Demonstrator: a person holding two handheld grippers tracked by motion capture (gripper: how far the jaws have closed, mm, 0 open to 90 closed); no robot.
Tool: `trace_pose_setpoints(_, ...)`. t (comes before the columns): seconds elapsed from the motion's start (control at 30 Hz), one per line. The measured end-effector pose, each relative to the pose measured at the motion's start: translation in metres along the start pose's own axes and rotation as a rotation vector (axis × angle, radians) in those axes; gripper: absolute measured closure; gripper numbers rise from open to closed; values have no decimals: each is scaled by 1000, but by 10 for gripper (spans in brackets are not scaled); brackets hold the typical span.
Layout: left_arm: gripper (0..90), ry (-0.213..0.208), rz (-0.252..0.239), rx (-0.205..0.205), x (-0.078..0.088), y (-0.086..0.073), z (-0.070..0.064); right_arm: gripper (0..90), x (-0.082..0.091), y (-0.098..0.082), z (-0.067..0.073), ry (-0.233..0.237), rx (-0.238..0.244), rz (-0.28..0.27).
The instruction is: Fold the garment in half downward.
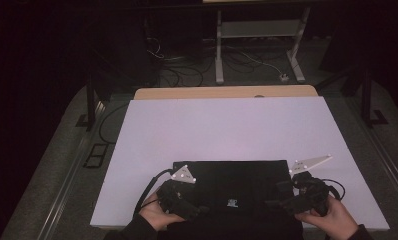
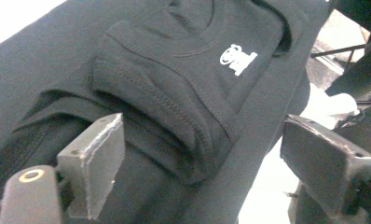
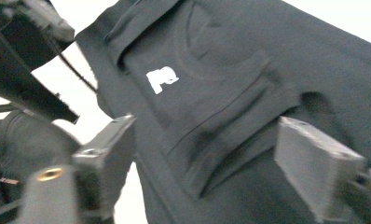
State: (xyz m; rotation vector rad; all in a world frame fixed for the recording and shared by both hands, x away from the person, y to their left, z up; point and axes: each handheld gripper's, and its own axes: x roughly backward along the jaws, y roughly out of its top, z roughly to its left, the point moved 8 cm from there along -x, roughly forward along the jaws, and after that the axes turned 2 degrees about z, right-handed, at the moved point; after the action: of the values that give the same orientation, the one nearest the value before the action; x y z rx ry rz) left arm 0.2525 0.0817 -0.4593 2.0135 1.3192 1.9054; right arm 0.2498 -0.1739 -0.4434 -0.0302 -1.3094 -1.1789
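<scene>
White table (image 1: 227, 125), black shirt (image 1: 234, 182), poss. folded, logo (image 2: 238, 58)

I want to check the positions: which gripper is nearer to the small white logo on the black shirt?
Left, only slightly. The left gripper sits just left of the logo; the right gripper is a little farther, on its right.

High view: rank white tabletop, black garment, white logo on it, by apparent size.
1. White tabletop, largest by far.
2. Black garment, across the near edge between the two tools.
3. White logo, a tiny mark on the garment.
No close calls.
</scene>
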Motion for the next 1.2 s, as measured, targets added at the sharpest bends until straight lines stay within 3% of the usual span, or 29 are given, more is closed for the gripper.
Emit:
trace_pose_setpoints(0.1, 73, -15, -8, 2, 2, 3, 0, 124, 4, 3, -3, -11, -5, -19)
trace_pose_setpoints(0.13, 47, -23, -12, 2, 4, 6, 1, 54, 10, 6, -8, -25, -18, -33)
trace_pose_setpoints(0.2, 5, -28, -22, -4, 6, 9, 3, 19, 14, 9, -11, -40, -25, -43)
trace_pose_setpoints(0.3, 0, -33, -48, -9, 10, 13, 6, 0, 21, 12, -17, -45, -25, -45)
trace_pose_setpoints(0.47, 0, -39, -83, -2, 14, 16, 13, 0, 29, 17, -25, -50, -23, -48)
trace_pose_setpoints(0.77, 0, -12, -116, 11, 27, 19, 27, 0, 32, 27, -38, -70, -18, -32)
trace_pose_setpoints(1.2, 0, 13, -117, 22, 36, 23, 48, 0, 41, 36, -54, -92, -29, -33)
